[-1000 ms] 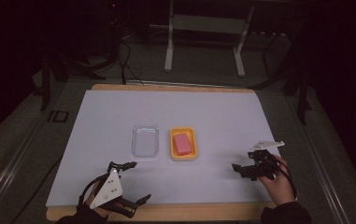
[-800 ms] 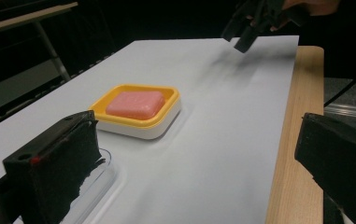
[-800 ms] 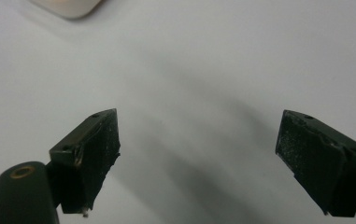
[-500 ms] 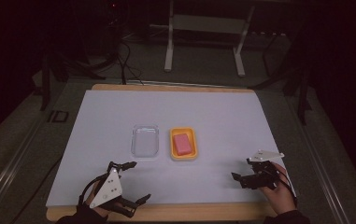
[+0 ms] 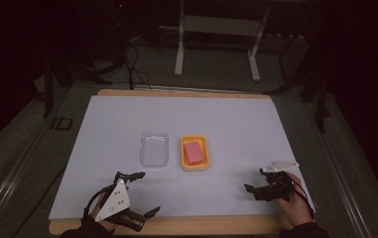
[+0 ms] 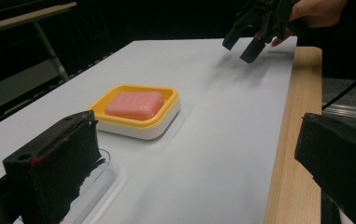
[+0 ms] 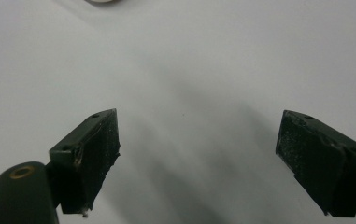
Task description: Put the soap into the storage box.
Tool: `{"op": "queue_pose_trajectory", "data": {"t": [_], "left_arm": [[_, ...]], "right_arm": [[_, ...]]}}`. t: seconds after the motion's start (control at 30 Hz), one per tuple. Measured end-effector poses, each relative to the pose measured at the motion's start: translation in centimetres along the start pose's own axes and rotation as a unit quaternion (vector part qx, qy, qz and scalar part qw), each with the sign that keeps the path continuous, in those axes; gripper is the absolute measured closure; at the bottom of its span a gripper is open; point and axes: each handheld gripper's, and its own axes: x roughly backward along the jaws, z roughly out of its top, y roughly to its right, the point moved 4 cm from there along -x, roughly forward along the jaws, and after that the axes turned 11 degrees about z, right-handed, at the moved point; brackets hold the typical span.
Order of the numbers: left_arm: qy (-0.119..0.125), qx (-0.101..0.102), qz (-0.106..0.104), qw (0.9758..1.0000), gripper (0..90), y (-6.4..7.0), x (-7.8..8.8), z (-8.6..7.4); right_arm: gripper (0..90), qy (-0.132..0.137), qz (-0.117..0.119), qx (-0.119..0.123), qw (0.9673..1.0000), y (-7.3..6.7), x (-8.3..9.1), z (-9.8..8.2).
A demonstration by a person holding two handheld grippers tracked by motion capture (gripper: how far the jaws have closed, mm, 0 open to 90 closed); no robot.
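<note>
I have pulled my right gripper (image 5: 262,191) back toward me with its jaws wide apart and nothing in them, so the pink soap (image 5: 193,152) now sits in the yellow dish (image 5: 195,165) ahead of it, near my open, empty left gripper (image 5: 136,194).

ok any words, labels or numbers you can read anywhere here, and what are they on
None can be read.
The small dark sign left of the table bears pale marks, too small and blurred to read.
The pink soap, its yellow dish, the clear lid and the white sheet carry no visible writing.
</note>
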Motion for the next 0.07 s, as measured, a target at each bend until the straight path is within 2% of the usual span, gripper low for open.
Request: {"op": "queue_pose_trajectory", "data": {"t": [0.07], "left_arm": [[0.000, 0.000, 0.000, 1.0000, 0.6, -0.01, -0.01, 0.00]], "right_arm": [[13.5, -0.004, 0.002, 0.001, 1.0000, -0.02, -0.09, -0.03]]}}
